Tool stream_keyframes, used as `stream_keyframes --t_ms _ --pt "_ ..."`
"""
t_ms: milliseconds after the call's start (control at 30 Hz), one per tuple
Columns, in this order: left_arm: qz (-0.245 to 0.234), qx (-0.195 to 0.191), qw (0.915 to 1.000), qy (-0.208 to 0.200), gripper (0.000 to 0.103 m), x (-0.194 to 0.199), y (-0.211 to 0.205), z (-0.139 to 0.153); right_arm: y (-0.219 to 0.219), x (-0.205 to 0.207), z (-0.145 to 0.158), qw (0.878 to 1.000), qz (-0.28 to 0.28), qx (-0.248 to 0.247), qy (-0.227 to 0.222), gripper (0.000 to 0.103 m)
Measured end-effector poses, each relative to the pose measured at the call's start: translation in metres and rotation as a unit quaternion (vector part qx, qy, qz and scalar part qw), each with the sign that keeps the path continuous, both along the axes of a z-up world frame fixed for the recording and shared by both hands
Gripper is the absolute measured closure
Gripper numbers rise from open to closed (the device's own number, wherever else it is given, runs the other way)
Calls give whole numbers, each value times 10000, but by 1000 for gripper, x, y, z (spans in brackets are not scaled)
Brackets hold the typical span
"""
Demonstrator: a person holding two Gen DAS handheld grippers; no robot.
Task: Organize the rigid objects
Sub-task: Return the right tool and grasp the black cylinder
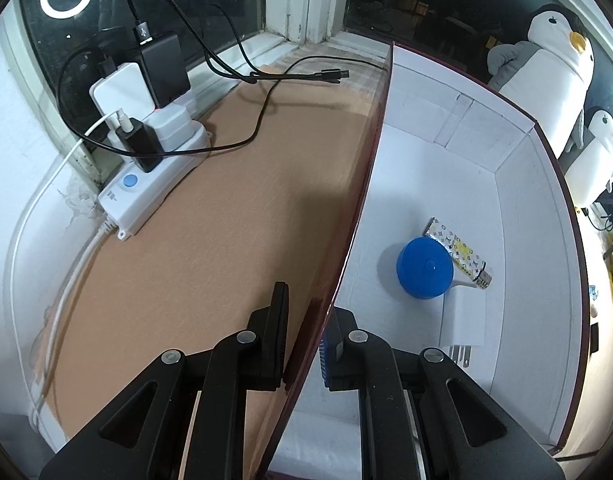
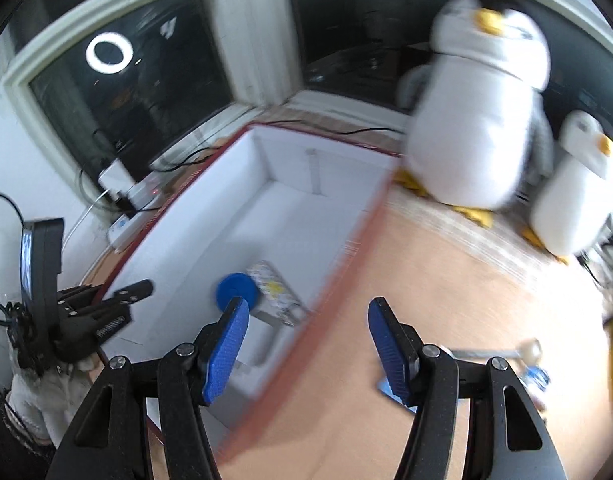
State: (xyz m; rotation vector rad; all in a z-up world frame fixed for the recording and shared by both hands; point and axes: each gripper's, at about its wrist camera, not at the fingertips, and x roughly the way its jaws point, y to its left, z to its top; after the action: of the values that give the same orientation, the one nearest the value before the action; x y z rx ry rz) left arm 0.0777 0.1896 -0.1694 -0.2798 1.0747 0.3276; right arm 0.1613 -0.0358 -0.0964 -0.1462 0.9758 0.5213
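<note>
My left gripper (image 1: pixel 304 344) has its fingers pinched tight on the near wall of the box (image 1: pixel 518 216), just holding it steady, while my right gripper (image 2: pixel 308 352) hangs with its fingers spread about halfway and nothing between them, over the tabletop (image 2: pixel 346 420) just outside the box's right wall. Inside the box there's already a blue lid (image 1: pixel 424 268), a patterned lighter (image 1: pixel 460 254) touching it and a white charger (image 1: pixel 464 320) under both, so I'd say a decent chunk is done. Still outside the box, off to its right, I can see a metal tool (image 2: pixel 494 353) and something small and blue (image 2: pixel 536 378), too blurry to name, so those look like what's left.
</note>
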Motion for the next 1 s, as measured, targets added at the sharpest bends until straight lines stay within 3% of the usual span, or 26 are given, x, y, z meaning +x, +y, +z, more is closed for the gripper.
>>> stream_keyframes --t_ms 267,567,900,1000 --pt "16 81 9999 86 90 -9 -4 3 -103 -7 -8 9957 -923 -98 -35 45" --pt "75 162 9997 135 86 -16 -9 6 -214 -7 -66 9785 -1877 -734 445 45" --pt "201 237 9994 173 86 -22 -11 9 -243 5 -104 9719 -2032 -915 757 45" --pt "242 260 9992 180 86 -24 -11 10 -242 9 -110 9721 -1990 -936 821 51"
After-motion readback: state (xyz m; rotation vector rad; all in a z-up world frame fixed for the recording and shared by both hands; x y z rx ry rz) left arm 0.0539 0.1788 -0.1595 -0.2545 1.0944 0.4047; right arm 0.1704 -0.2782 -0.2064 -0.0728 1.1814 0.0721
